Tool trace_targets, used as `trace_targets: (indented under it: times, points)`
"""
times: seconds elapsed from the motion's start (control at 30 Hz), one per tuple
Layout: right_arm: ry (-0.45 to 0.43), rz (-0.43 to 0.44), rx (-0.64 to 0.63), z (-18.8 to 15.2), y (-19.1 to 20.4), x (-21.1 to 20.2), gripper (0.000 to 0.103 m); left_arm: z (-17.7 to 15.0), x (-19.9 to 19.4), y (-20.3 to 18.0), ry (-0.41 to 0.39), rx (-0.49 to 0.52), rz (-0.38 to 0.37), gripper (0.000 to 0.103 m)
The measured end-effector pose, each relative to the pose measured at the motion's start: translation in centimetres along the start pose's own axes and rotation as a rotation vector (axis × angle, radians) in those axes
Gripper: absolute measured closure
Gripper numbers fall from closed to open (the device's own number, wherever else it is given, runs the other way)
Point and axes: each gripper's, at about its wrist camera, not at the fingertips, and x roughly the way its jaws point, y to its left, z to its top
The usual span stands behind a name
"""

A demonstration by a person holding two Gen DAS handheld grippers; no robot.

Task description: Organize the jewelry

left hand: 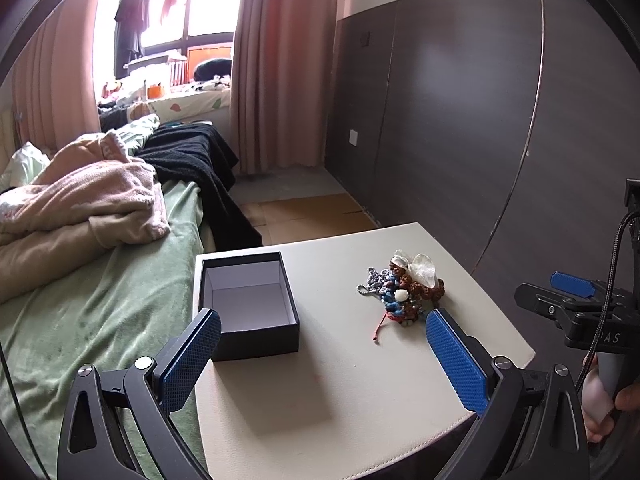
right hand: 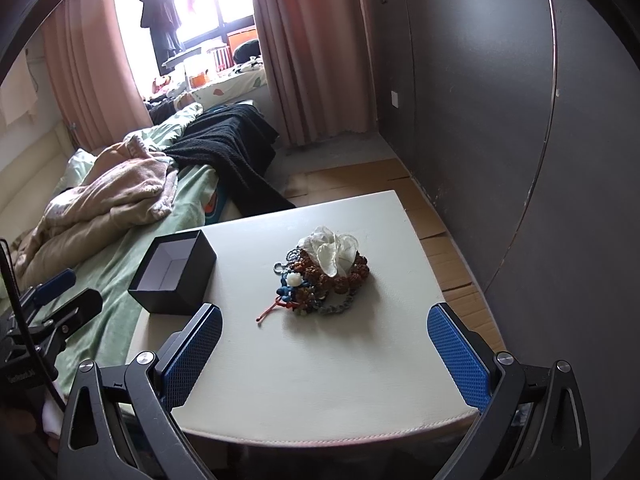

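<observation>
Both grippers are just hovering over the near edge of the cream tabletop [right hand: 320, 380], neither touching anything. The left gripper [left hand: 323, 354] has its blue-padded fingers [left hand: 192, 360] spread wide with nothing between them, and the right gripper [right hand: 325, 352] is the same, fingers [right hand: 458, 356] wide apart and empty. The jewelry pile [right hand: 324, 276] sits around the middle of the tabletop, a bit toward the right side: a tangle of brown bead bracelets, blue and grey cords, a little white flower bead, and a sheer white fabric flower on top, with a red cord [right hand: 269, 313] trailing out toward the near edge. The black box [left hand: 248, 304] is open, white inside and with nothing in it, parked at the left edge of the tabletop, well apart from the pile. Left of all that is a bed with a green sheet [left hand: 100, 300], a rumpled pink blanket [left hand: 88, 200] and a black knit throw [left hand: 196, 160].
</observation>
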Motion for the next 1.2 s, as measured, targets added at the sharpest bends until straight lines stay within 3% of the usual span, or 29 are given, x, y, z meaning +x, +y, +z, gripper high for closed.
trace_targets:
  times: [0.5, 1.2]
  points:
    - [-0.005, 0.000, -0.002, 0.1, -0.8, 0.0, 0.000, 0.0, 0.1, -0.1, 0.003, 0.009, -0.002, 0.001]
    - [-0.050, -0.006, -0.060, -0.1, 1.9, -1.0, 0.000, -0.3, 0.0, -0.1, 0.006, 0.011, 0.004, 0.001]
